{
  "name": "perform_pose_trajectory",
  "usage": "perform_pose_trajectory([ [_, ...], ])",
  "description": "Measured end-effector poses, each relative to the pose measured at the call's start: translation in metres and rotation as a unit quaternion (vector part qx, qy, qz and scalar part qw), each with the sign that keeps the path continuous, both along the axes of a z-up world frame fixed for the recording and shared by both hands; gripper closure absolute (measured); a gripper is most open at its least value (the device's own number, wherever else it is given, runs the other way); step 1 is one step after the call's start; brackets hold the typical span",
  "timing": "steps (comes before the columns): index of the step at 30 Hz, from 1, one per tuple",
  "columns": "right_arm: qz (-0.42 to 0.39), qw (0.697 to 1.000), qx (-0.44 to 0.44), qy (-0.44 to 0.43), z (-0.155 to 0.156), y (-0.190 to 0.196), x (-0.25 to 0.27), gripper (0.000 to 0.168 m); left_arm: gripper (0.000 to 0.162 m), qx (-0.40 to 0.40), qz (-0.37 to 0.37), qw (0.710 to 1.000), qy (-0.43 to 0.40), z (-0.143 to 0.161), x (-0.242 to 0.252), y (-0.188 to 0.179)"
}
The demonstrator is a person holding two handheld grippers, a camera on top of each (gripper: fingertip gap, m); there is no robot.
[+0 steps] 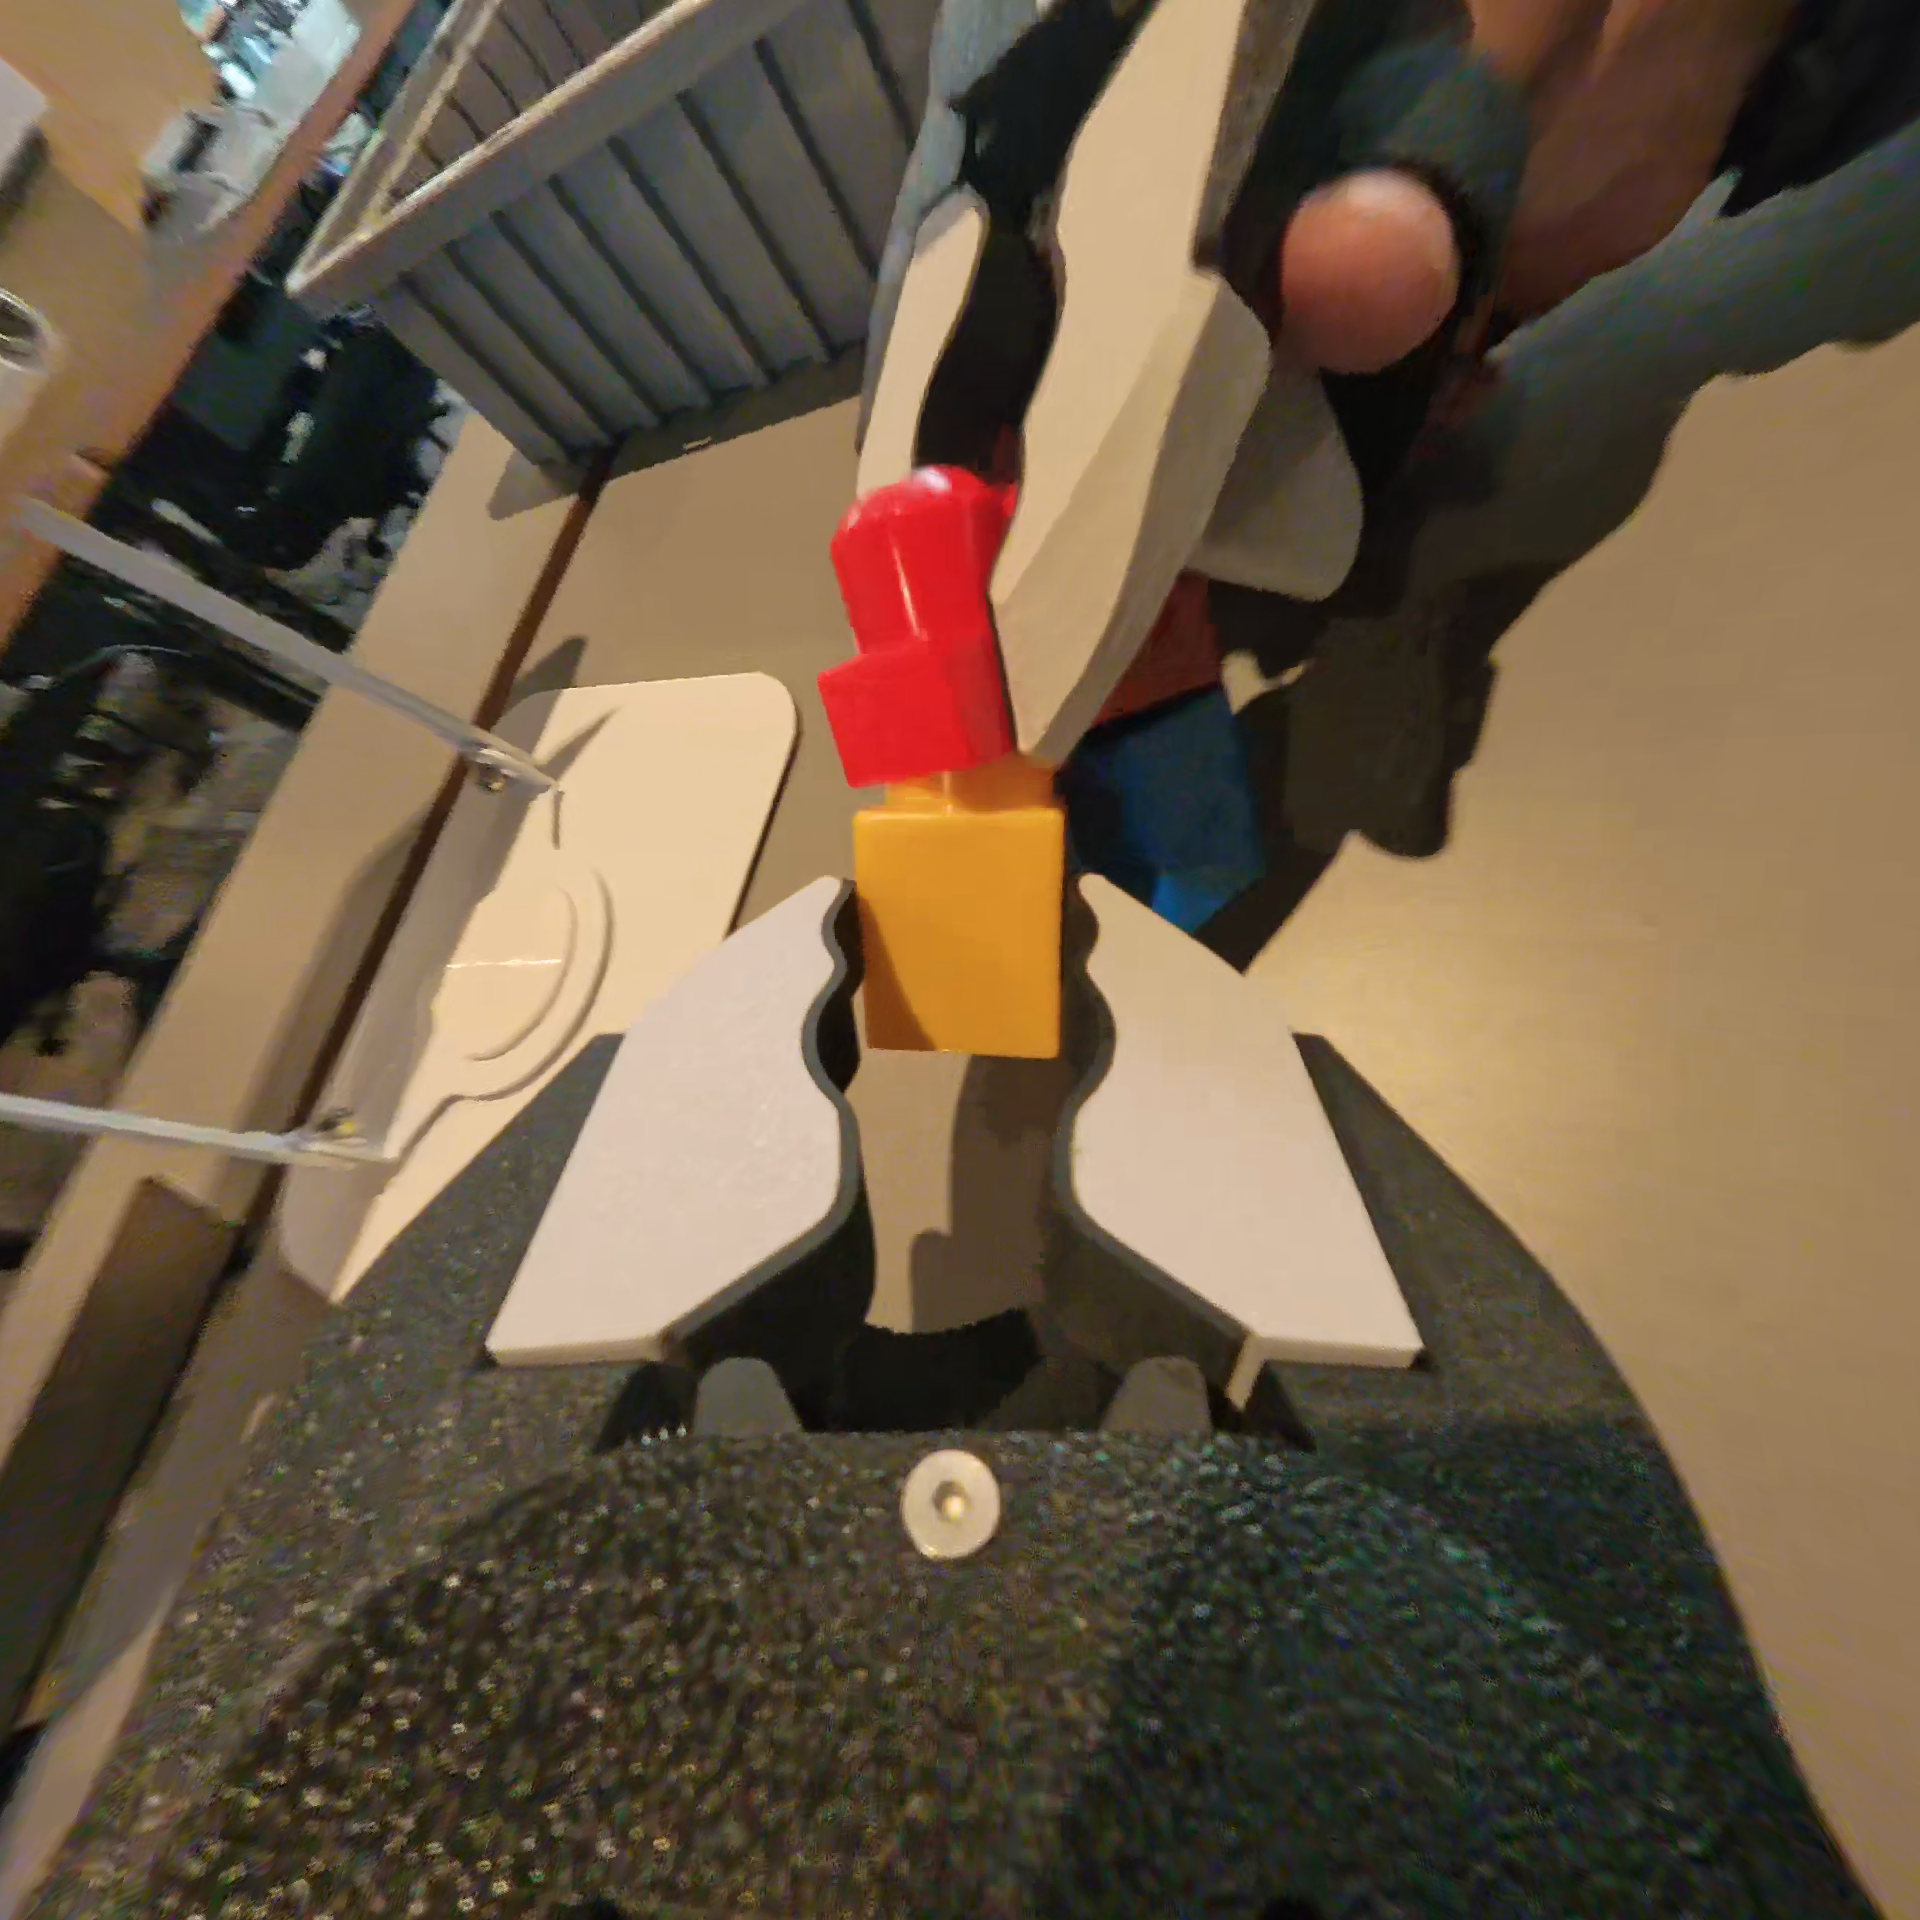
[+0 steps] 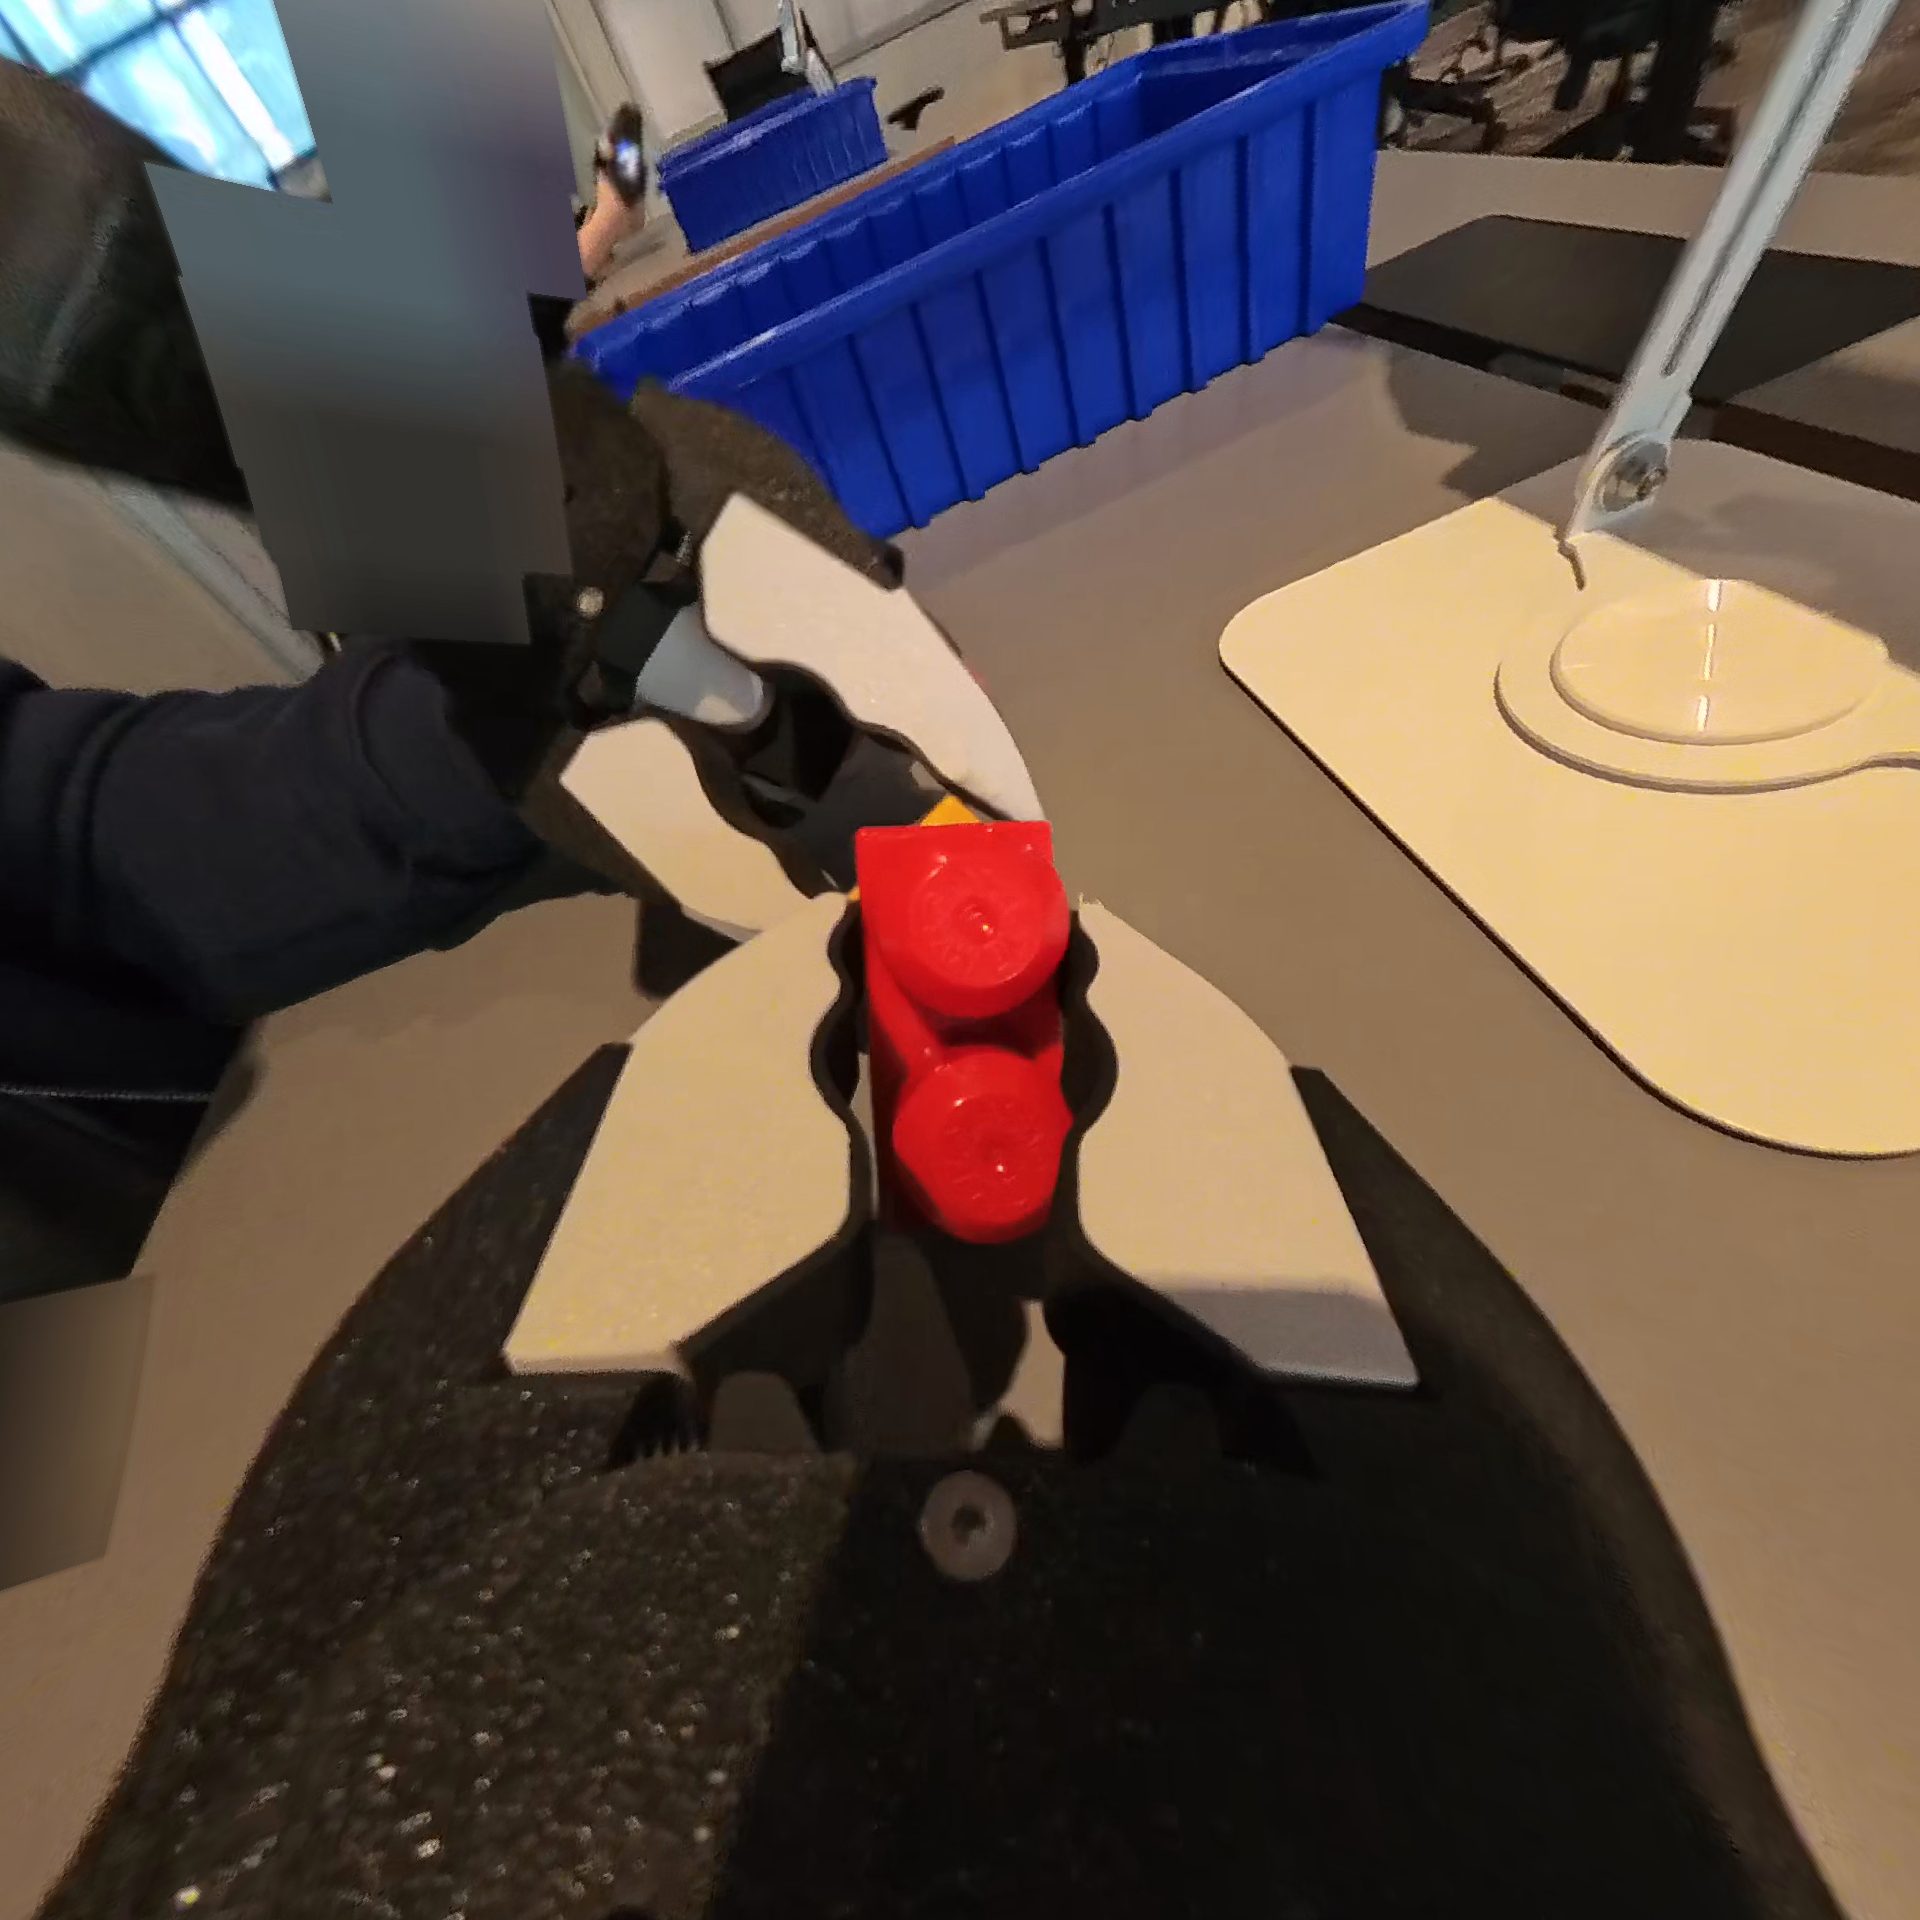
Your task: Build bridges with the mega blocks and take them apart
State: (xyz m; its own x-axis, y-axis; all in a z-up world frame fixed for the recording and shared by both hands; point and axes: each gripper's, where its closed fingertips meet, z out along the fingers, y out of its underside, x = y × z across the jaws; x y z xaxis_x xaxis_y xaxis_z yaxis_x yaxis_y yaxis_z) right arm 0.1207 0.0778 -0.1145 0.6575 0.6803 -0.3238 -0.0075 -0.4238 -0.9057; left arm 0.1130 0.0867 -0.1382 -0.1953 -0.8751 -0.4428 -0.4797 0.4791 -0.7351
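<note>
While the big blue ribbed plastic bin point(image 2: 1039, 312) fills the upper middle of the right wrist view, the risk sits at centre: the right gripper point(image 2: 961, 1039) pinches the one red two-stud plastic block point(image 2: 966, 1039), the left gripper point(image 1: 961, 935) clamps the one yellow plastic block point(image 1: 961, 930), and a skewed pull could jam the studs or slip a block. One blue block point(image 1: 1164, 821) lies behind.

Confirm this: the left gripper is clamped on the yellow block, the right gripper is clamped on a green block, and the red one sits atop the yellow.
Not quite. The right gripper grips a red block, not a green one; the right wrist view shows its two red studs between the fingers. The rest holds: the left gripper is shut on the yellow block, and the red block sits atop it.
</note>
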Motion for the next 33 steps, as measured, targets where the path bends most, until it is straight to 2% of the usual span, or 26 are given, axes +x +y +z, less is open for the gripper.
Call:
perform_pose_trajectory([
  [1,-0.007,1.0,-0.004,0.018,0.003,0.001,0.004,0.133,0.126,0.022,0.009,1.0,0.003,-0.001,-0.001,0.005],
  [6,-0.019,0.999,0.002,0.031,0.006,0.002,0.017,0.133,0.126,-0.029,0.015,0.999,0.007,-0.004,-0.006,0.012],
  [12,-0.008,1.0,0.002,0.001,0.0,0.001,0.01,0.133,0.126,-0.062,0.065,0.996,-0.003,0.003,-0.014,0.033],
  [16,-0.007,1.0,0.001,0.0,-0.001,0.001,0.009,0.133,0.126,-0.052,0.131,0.99,-0.016,0.011,-0.025,0.061],
  [19,-0.006,1.0,0.0,0.001,-0.001,0.001,0.009,0.133,0.126,-0.029,0.211,0.975,-0.062,0.041,-0.049,0.093],
  [22,-0.003,1.0,0.0,-0.003,-0.002,0.0,0.008,0.133,0.126,0.044,0.326,0.937,-0.115,0.096,-0.105,0.135],
  [24,-0.002,1.0,-0.001,-0.004,-0.003,0.0,0.007,0.133,0.126,0.088,0.404,0.899,-0.147,0.136,-0.159,0.157],
  [26,-0.002,1.0,-0.001,-0.003,-0.003,0.001,0.007,0.133,0.126,0.093,0.47,0.86,-0.173,0.16,-0.212,0.171],
  [28,-0.001,1.0,-0.001,-0.003,-0.003,0.001,0.007,0.133,0.126,0.089,0.53,0.828,-0.158,0.161,-0.255,0.185],
  [30,0.0,1.0,-0.001,-0.003,-0.003,0.0,0.007,0.133,0.126,0.076,0.577,0.805,-0.115,0.147,-0.287,0.198],
  [33,0.001,1.0,-0.002,-0.004,-0.003,0.0,0.006,0.133,0.125,0.036,0.615,0.786,-0.046,0.116,-0.314,0.211],
])
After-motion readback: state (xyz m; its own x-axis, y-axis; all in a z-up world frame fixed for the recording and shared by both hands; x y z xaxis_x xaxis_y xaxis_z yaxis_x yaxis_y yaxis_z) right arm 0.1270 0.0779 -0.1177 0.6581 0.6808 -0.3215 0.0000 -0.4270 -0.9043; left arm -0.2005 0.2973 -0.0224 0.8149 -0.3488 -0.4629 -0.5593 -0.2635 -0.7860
